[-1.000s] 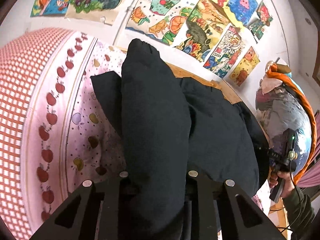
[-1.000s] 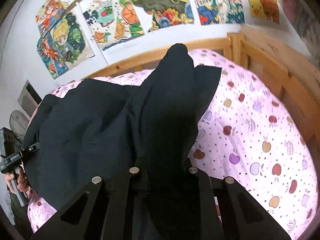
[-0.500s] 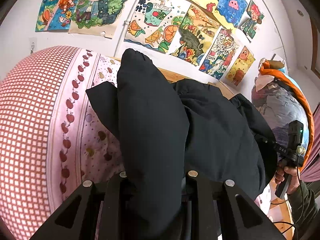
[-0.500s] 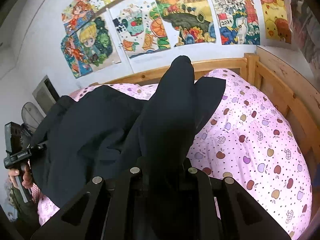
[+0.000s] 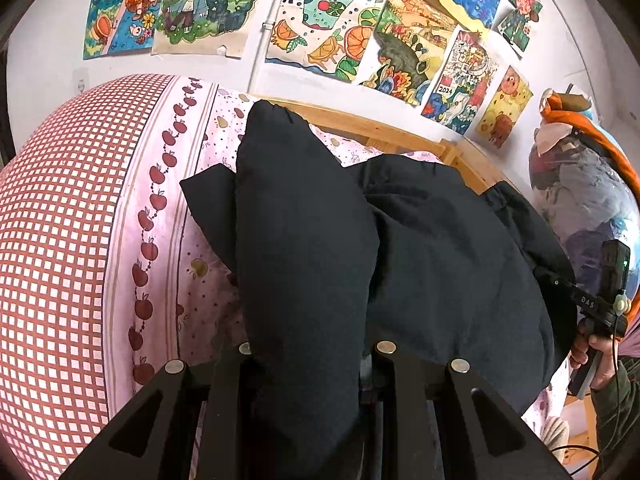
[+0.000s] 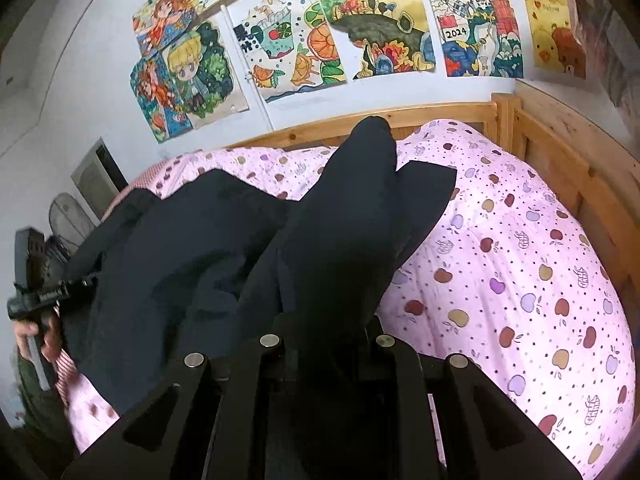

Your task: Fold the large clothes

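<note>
A large black padded garment lay across a bed's pink apple-print quilt, lifted at two points as a person worked to fold it. The left gripper was clamped on a thick bunch of the dark fabric, which rose between its jaws and stood up in front of the lens; the right gripper was likewise closed on a bunch of the same garment. Each tool appeared in the other's view — the right gripper at the far right of the left camera's picture, the left one at the far left of the right camera's, both at the garment's edge. Beyond the cloth sat a red-checked cushion or pillow, a wooden bed frame and a wall of children's drawings.

The step in hand looked like carrying one held edge over the body of the garment. To do it well, both grips would probably need to travel together at matching height, keeping the edge taut between them so the puffy cloth does not sag or bunch — and the edge should be laid down flat on the quilt before either jaw lets go, since padding this bulky is likely to spring back.
</note>
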A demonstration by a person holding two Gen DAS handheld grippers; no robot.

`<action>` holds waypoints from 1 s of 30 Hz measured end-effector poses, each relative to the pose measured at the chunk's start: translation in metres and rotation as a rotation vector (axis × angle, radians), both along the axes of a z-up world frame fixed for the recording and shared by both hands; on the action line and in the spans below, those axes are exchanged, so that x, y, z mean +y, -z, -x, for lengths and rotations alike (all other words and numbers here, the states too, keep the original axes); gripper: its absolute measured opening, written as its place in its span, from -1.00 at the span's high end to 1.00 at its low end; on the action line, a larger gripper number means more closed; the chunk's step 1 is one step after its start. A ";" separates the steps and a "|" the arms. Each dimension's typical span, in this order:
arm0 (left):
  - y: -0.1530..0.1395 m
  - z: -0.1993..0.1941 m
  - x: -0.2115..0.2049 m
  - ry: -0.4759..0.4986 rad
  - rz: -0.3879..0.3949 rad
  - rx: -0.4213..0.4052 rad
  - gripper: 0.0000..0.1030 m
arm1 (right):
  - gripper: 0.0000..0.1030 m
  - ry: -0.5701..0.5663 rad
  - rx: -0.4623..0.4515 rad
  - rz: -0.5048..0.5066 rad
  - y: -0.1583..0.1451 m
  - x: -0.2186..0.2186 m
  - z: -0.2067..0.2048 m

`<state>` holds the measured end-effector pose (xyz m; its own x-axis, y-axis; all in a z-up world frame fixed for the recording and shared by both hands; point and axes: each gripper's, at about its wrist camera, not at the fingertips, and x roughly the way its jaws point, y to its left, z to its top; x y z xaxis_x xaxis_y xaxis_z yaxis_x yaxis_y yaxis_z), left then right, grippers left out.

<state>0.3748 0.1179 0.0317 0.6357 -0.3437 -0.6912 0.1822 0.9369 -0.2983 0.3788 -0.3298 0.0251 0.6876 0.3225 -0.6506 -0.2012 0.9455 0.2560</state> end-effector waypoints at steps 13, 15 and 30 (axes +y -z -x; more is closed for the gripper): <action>0.017 -0.009 -0.007 -0.084 -0.109 0.032 0.21 | 0.42 0.120 0.070 0.054 0.027 -0.015 -0.003; 0.018 -0.009 -0.005 -0.106 -0.107 0.044 0.08 | 0.19 0.130 0.075 0.071 0.028 -0.015 -0.002; -0.008 0.024 -0.024 -0.255 -0.326 -0.117 -0.82 | -0.80 0.179 -0.049 0.249 0.008 0.007 0.026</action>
<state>0.3508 0.0937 0.0392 0.7527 0.0586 -0.6557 -0.0520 0.9982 0.0296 0.3527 -0.3229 0.0166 0.7515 0.0286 -0.6591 -0.0324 0.9995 0.0064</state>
